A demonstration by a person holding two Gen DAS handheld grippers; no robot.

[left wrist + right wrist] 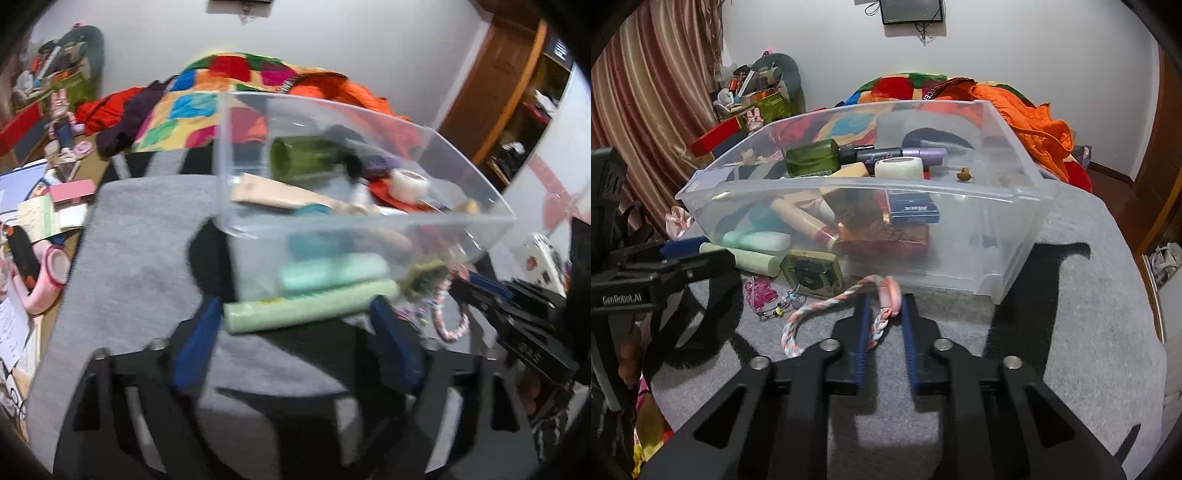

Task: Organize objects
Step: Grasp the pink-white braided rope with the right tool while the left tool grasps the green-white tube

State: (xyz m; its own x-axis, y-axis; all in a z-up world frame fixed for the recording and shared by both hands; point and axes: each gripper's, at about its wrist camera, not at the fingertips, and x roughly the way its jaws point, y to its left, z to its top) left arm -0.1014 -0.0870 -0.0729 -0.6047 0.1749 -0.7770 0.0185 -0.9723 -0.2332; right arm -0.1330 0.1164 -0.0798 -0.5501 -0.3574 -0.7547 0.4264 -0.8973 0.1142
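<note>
Lying crosswise before clear bin (258,192): pale green tube (310,306), left end nearer.

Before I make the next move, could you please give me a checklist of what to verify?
1. Right gripper shut on braided bracelet: ok.
2. Left gripper gripping green tube: not ok, jaws open, tube merely between them.
3. Clear bin upright, with room inside: ok.
4. Bracelet untangled from the beaded string beside it: cannot tell.
</note>
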